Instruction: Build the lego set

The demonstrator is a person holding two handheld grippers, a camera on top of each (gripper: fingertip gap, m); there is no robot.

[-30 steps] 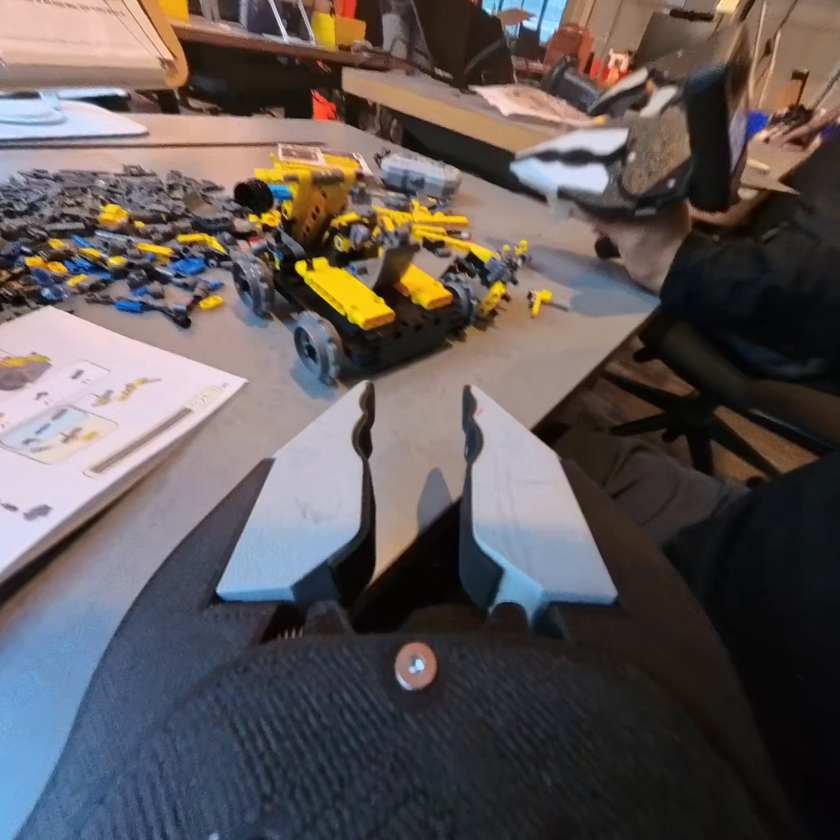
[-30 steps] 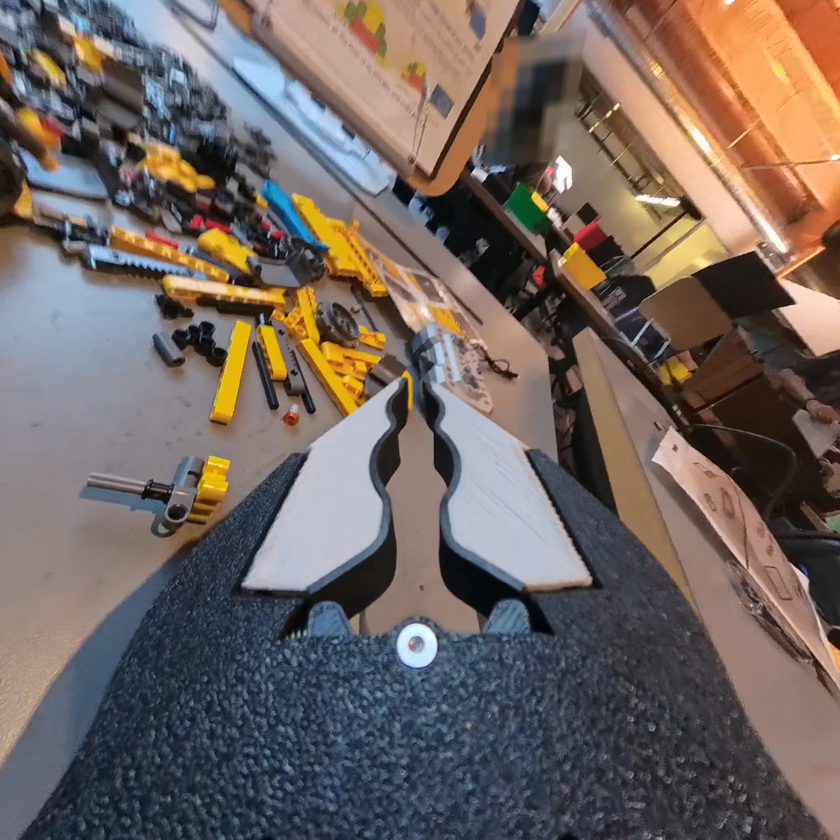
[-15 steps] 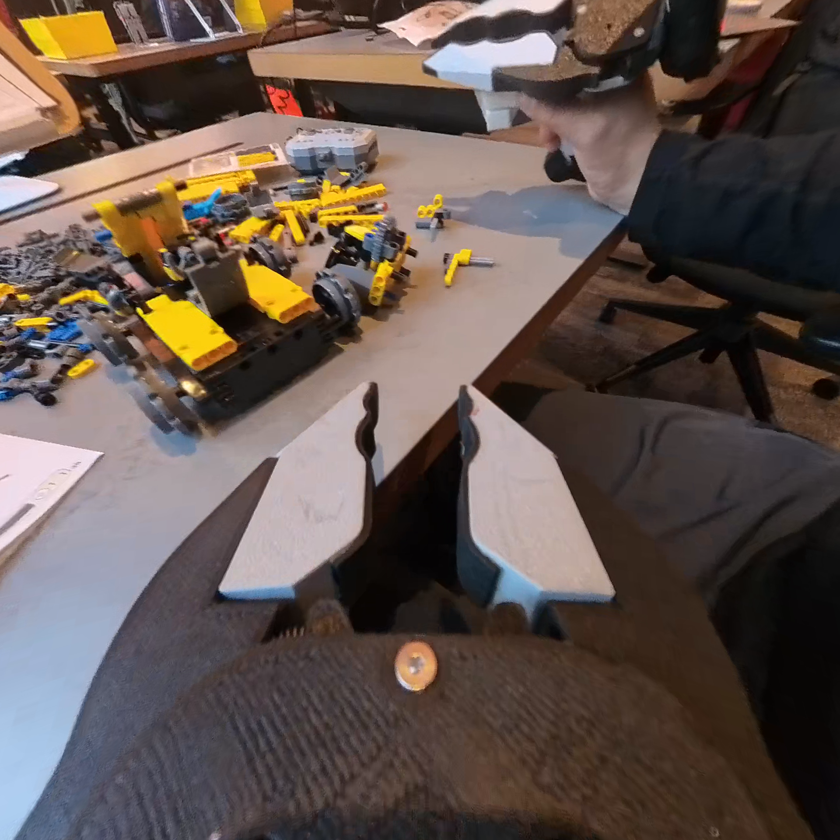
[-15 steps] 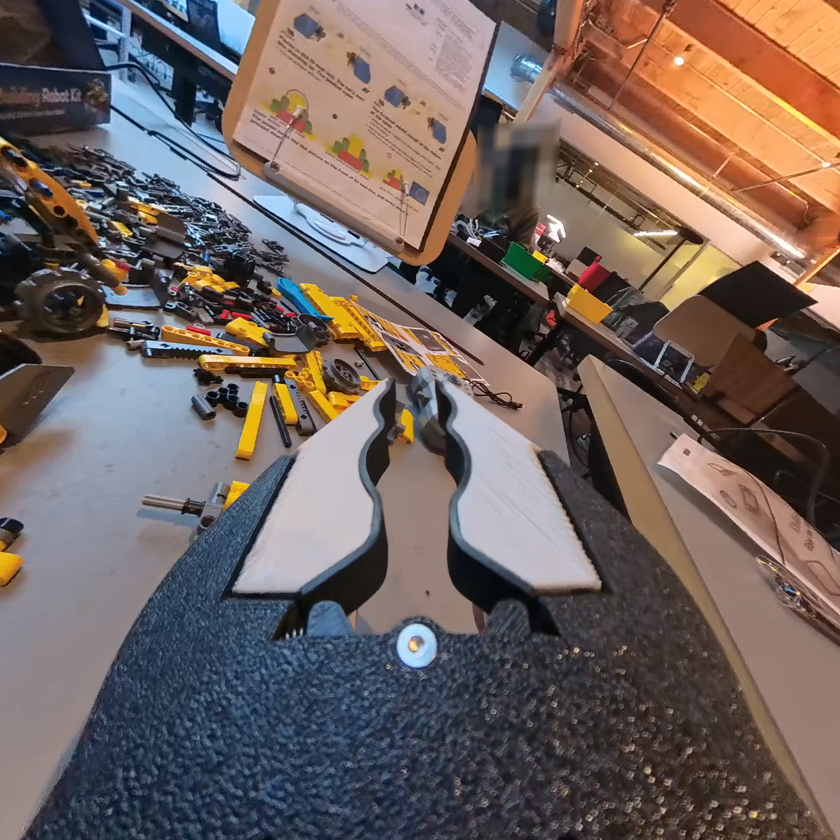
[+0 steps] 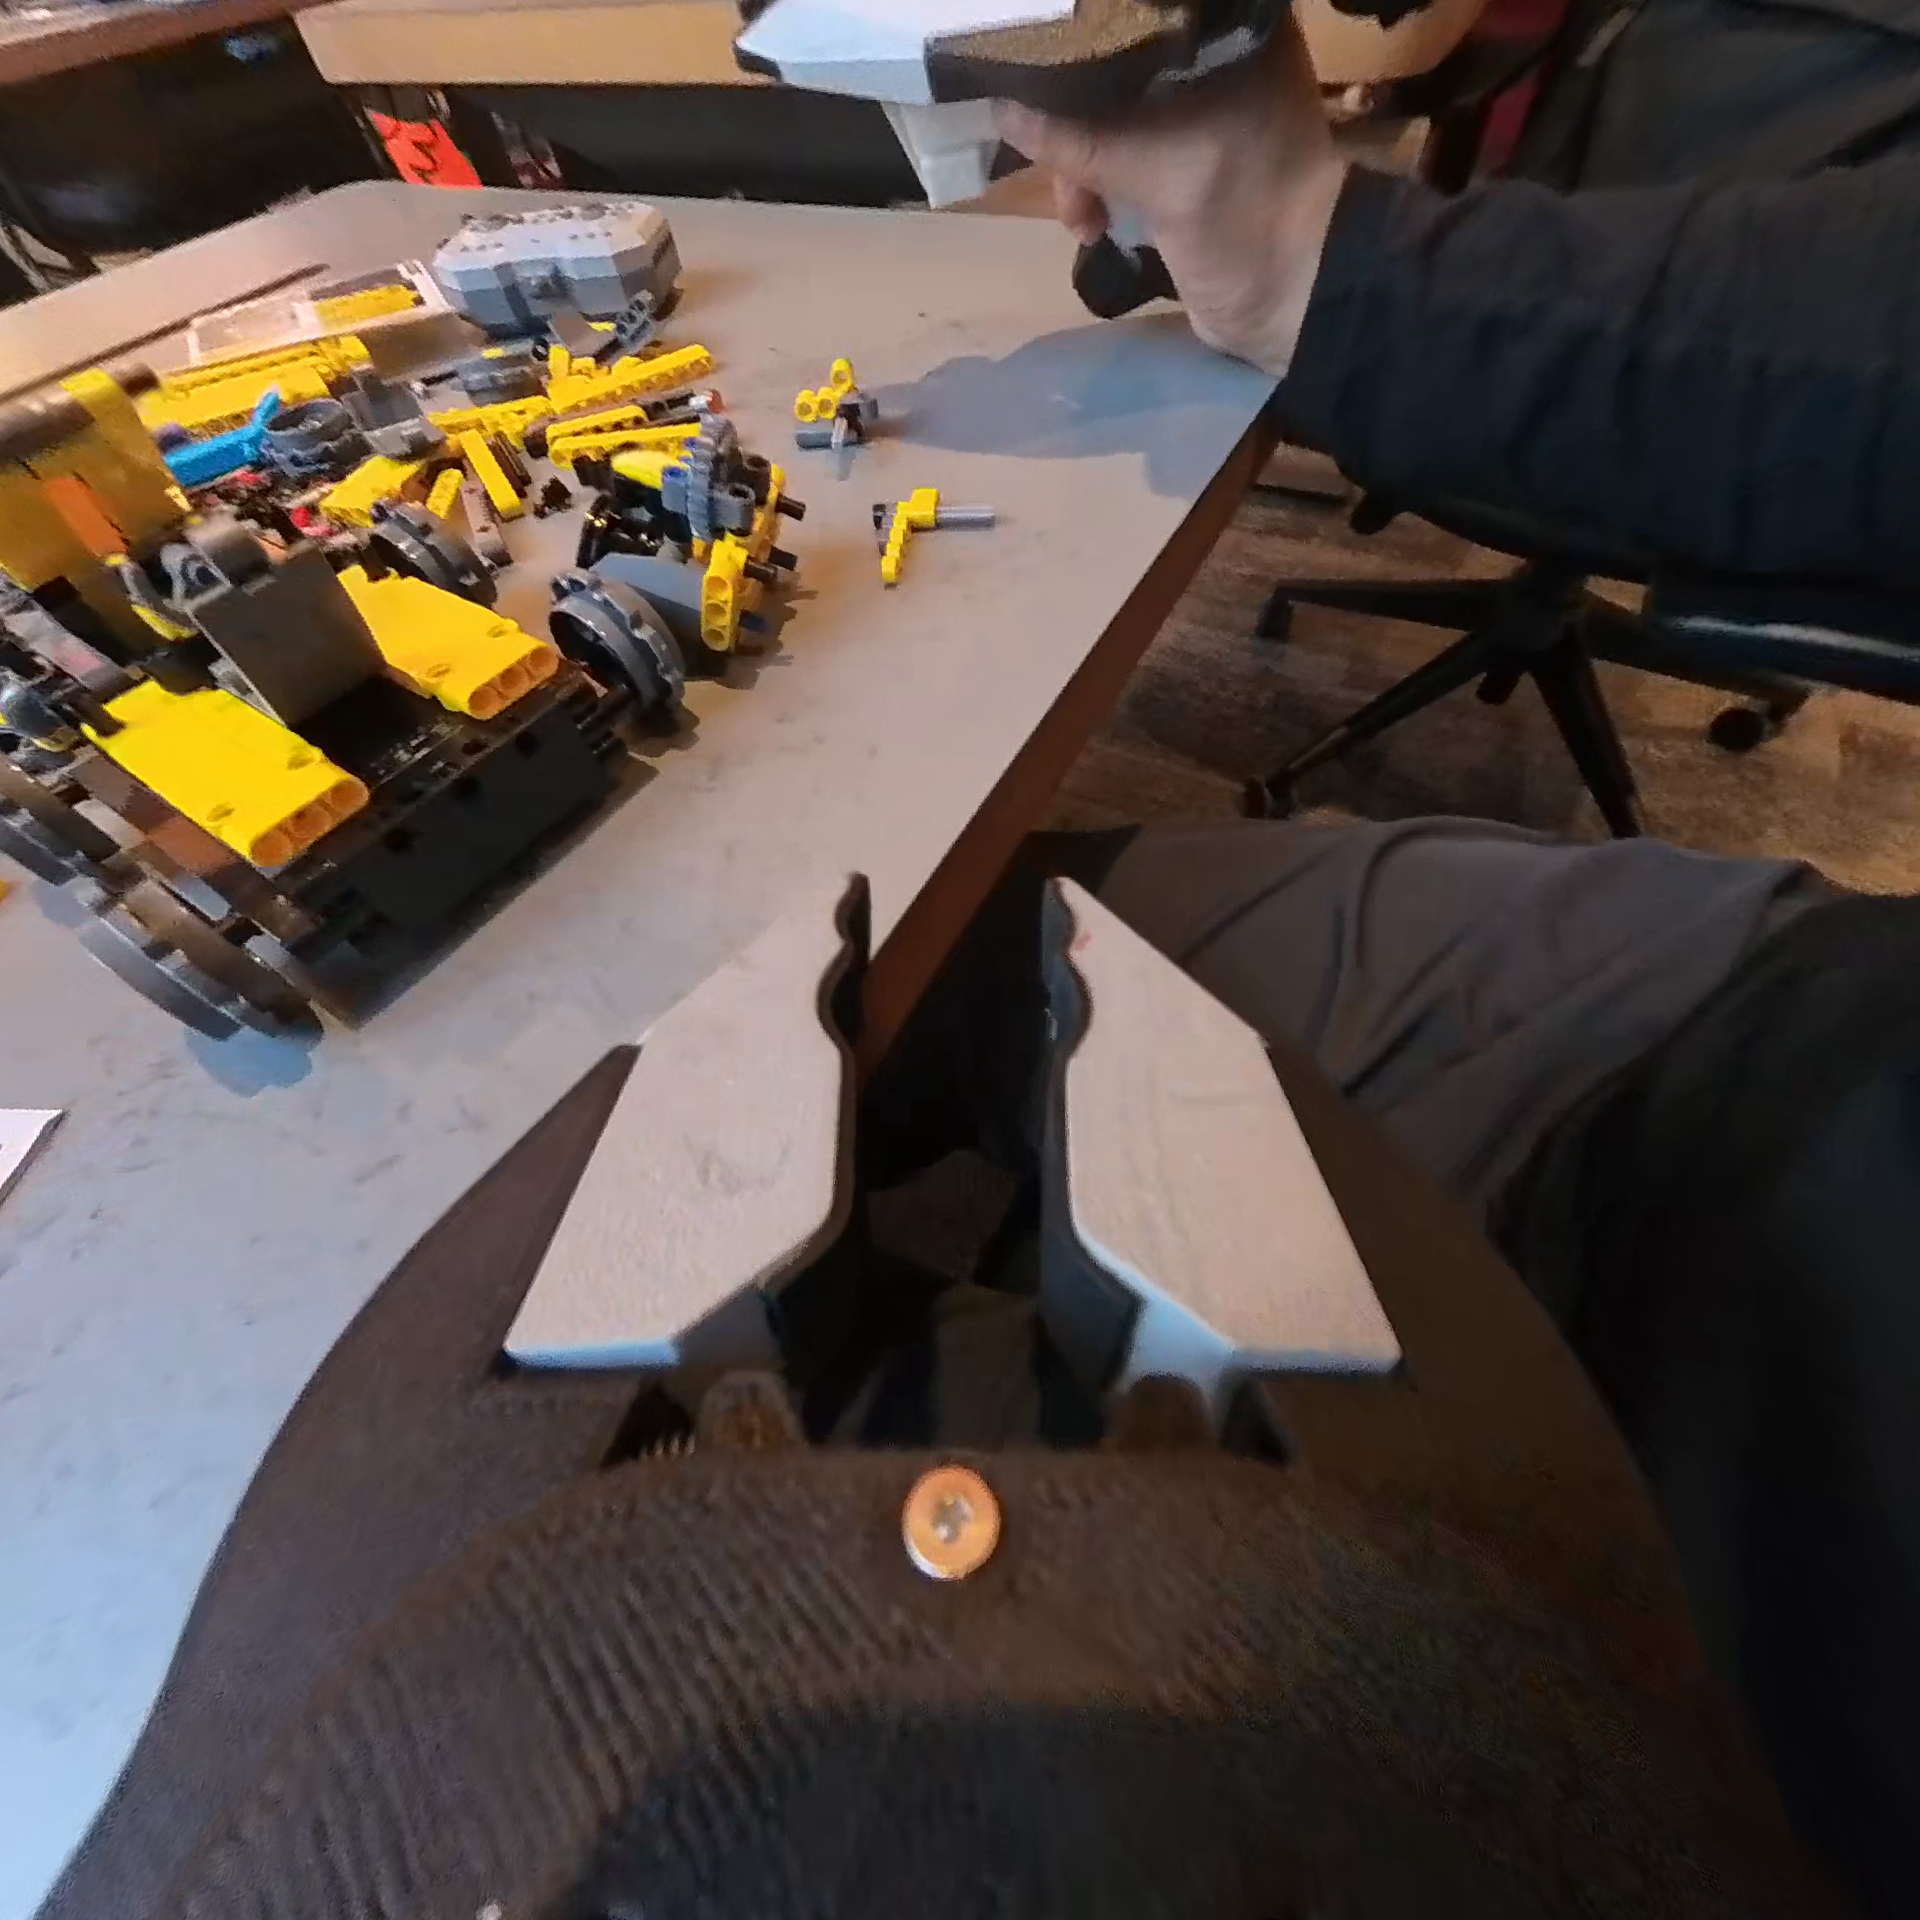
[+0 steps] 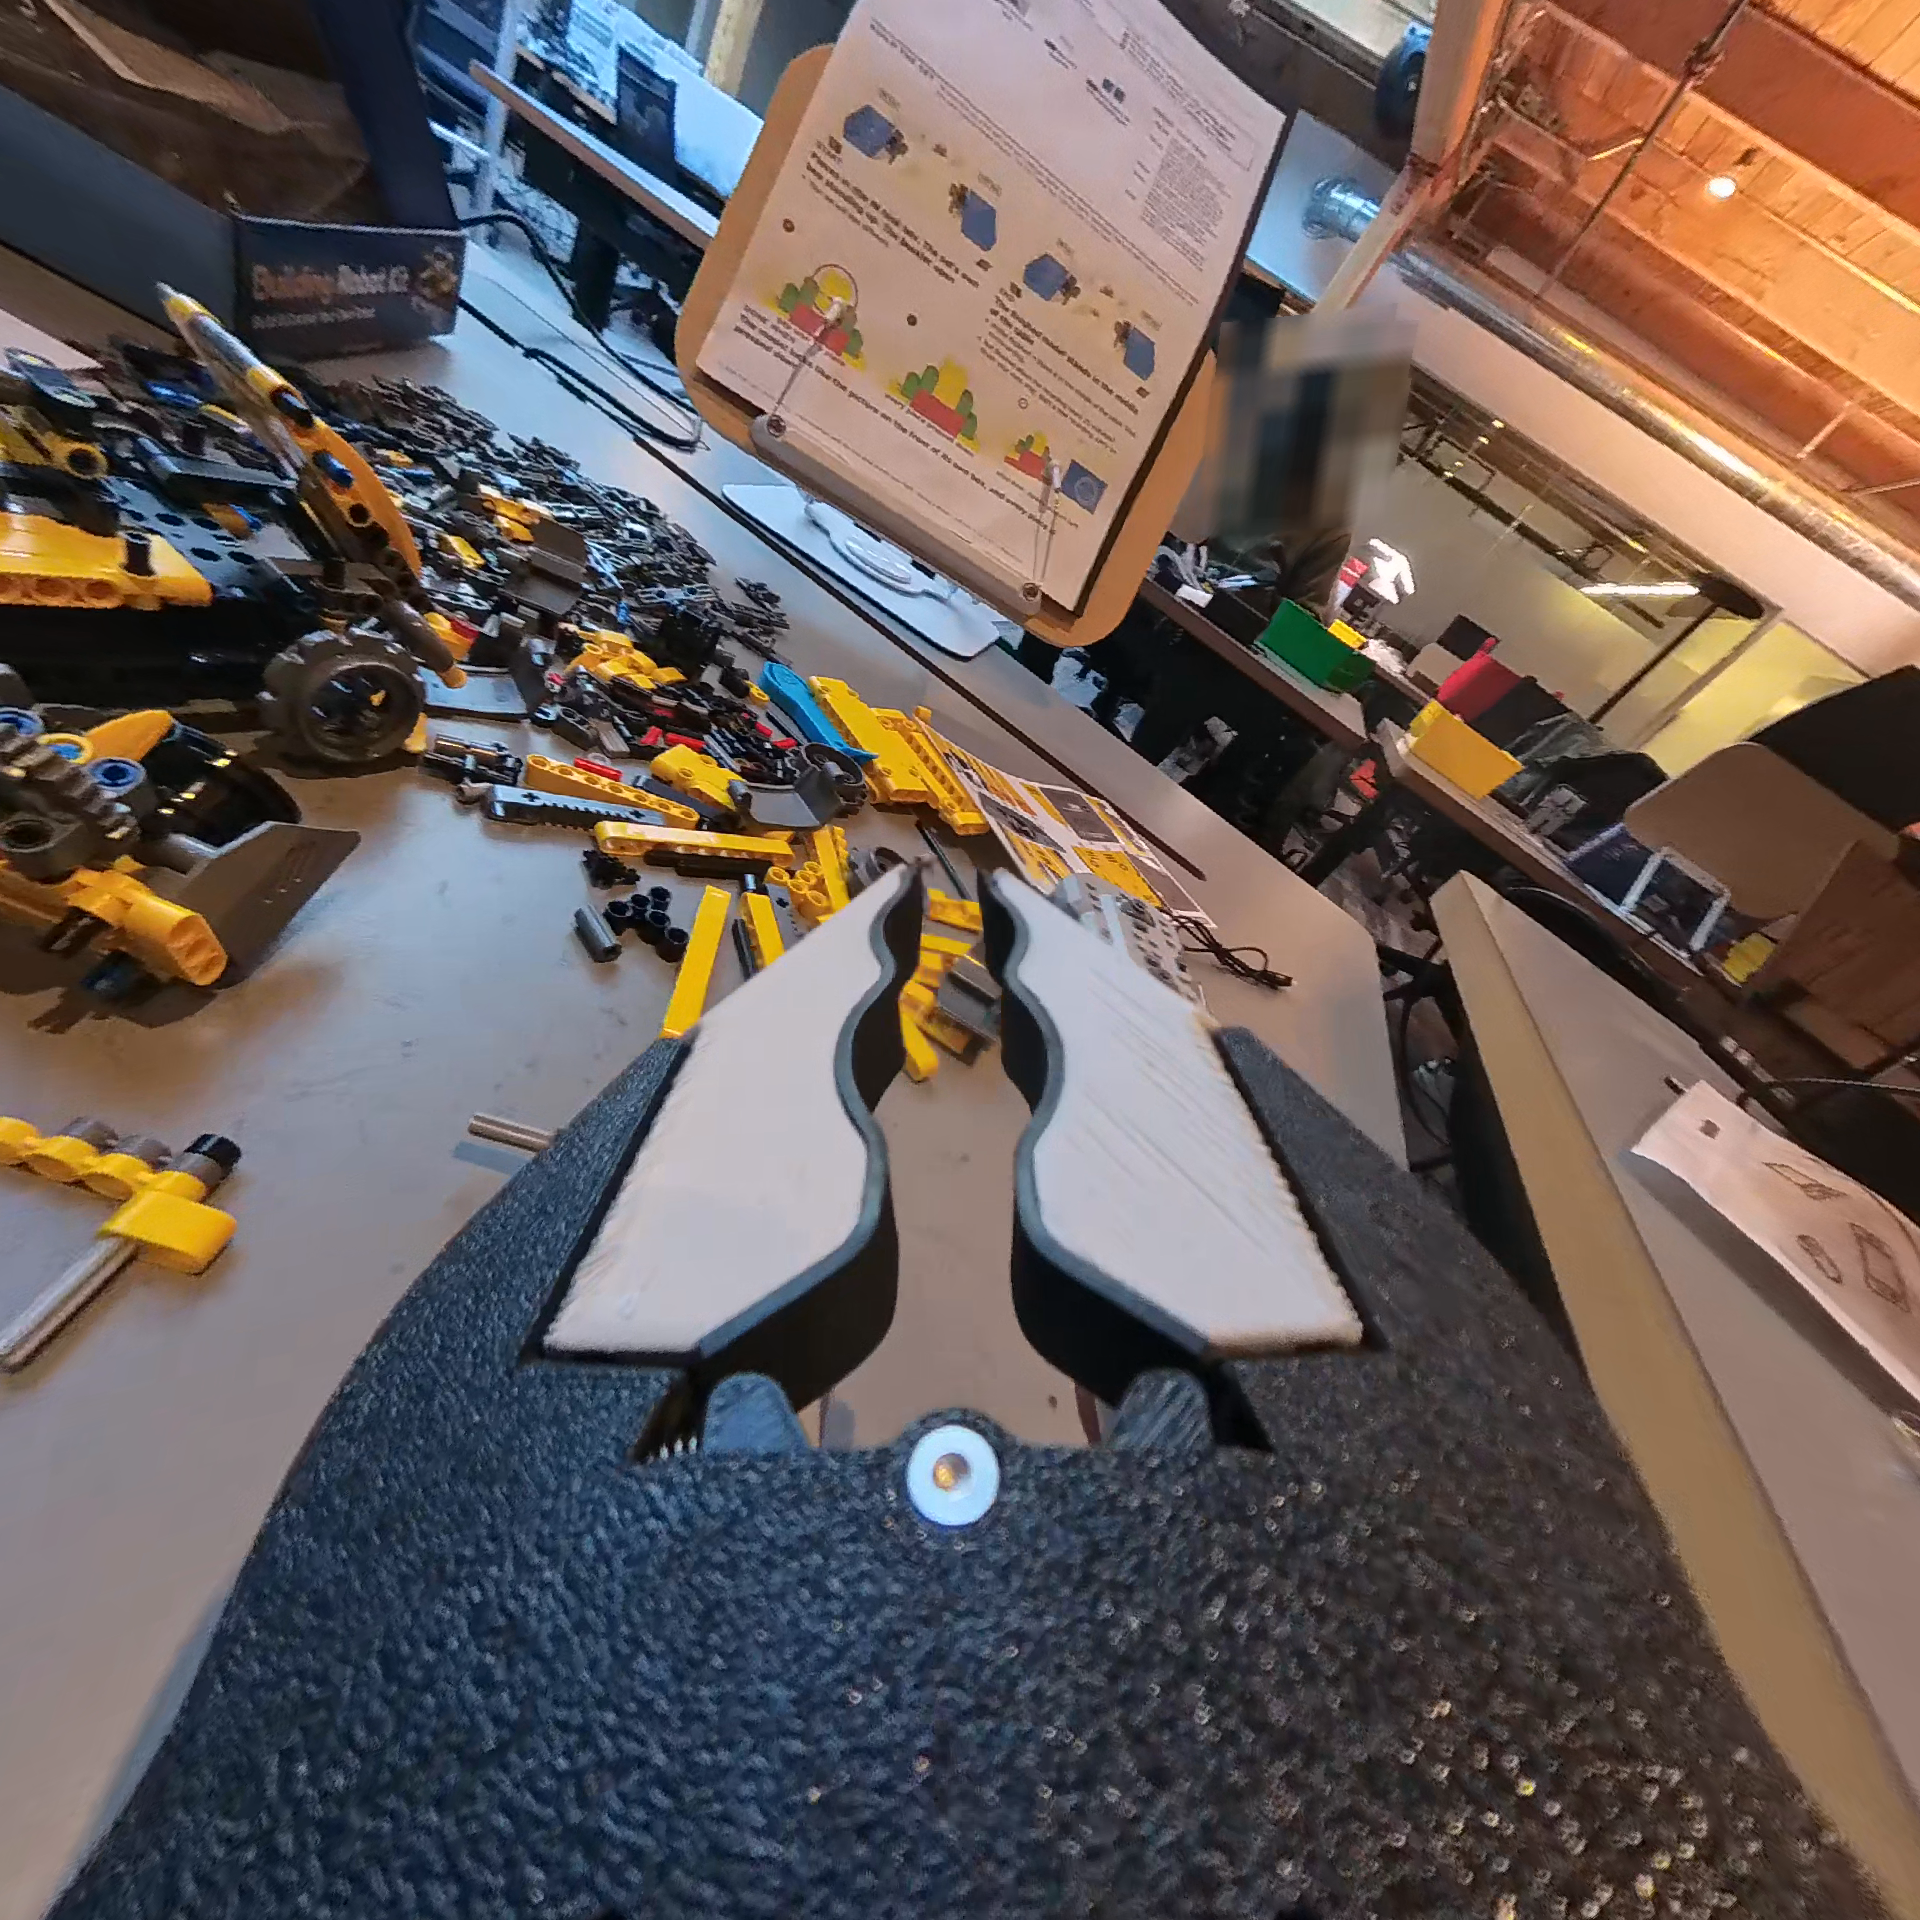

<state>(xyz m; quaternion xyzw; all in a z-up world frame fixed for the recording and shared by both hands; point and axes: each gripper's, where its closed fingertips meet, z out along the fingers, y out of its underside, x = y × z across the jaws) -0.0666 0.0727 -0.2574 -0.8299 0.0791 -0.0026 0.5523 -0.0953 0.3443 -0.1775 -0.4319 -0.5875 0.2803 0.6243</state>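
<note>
Where the left gripper [image 5: 954, 904] is being held: over the near edge of the counter [image 5: 831, 779], with its fingers being kept moderately apart and nothing being gripped between them; a person's leg [image 5: 1455, 987] is being seen below its right finger.
Nearest to the left fingers: a yellow-and-black vehicle model [image 5: 343, 748] is being seen ahead and to the left, near but apart, with its long axis being run roughly along the counter's edge.
Farther from the left fingers: a yellow angled piece with a grey axle [image 5: 920, 520] is being seen straight ahead, well apart, with its axle being pointed to the right.
Right gripper [image 6: 951, 878]: being held low over the counter [image 6: 416, 1039], with its fingers being kept narrowly parted at the tips and nothing being held.
Nearest to the right fingers: small yellow pieces [image 6: 940, 987] are being seen through the gap, on the counter beneath the tips; whether they are being touched cannot be told.
Beside the right fingers: a yellow beam [image 6: 696, 956] is being seen just to the left, lengthwise along the left finger.
Beyond the right fingers: a grey block [image 6: 1132, 935] is being partly hidden by the right finger.
Farthest: an instruction sheet on a stand [image 6: 987, 312] is being shown upright at the counter's back.
</note>
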